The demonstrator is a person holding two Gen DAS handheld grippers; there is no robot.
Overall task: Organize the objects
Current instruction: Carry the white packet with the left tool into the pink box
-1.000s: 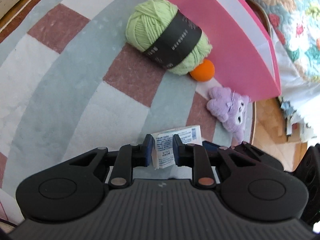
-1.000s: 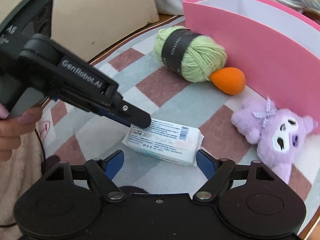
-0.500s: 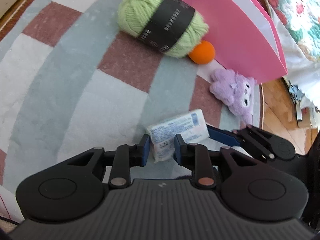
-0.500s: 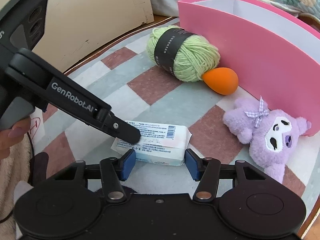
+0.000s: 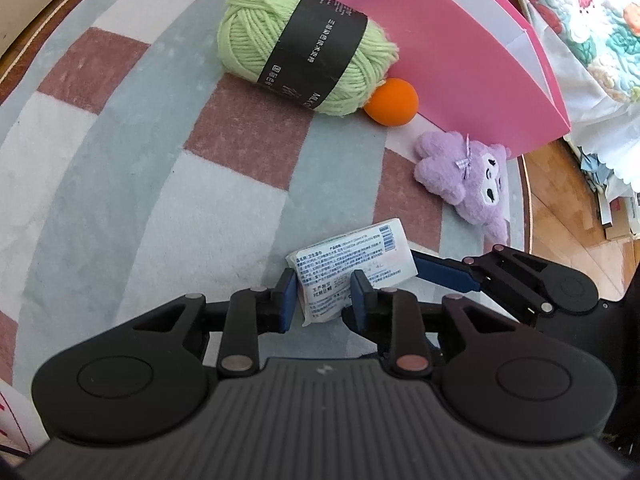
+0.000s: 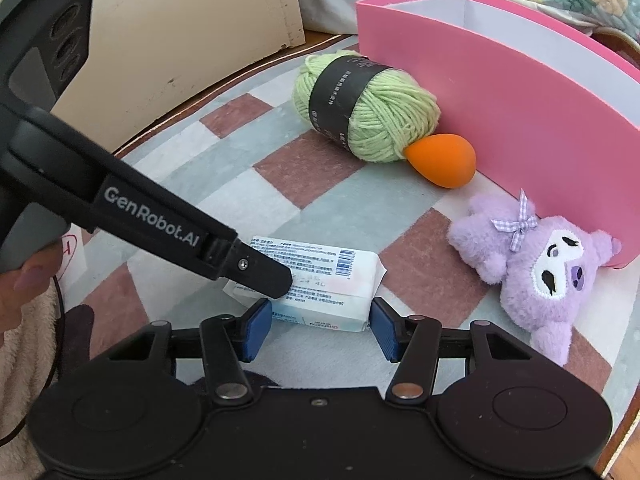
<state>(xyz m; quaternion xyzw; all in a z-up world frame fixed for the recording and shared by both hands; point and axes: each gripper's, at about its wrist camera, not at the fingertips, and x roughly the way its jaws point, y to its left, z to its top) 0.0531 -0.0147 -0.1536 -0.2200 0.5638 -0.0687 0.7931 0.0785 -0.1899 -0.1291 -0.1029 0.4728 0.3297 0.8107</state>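
Since a second ago the right gripper (image 6: 320, 326) closed in around the white tissue pack (image 6: 320, 276). It's printed and barcoded, low centre, both grippers clamped on it, left gripper (image 5: 325, 295) too.

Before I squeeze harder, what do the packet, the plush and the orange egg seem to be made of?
Packet: thin white plastic film, slightly glossy, with printed text, a barcode and crimped ends; it looks soft inside.
Plush: fuzzy purple pile fabric, embroidered face, gingham ribbon bow.
Orange egg: matte and smooth with no shine, probably foam sponge, though rubber is possible.
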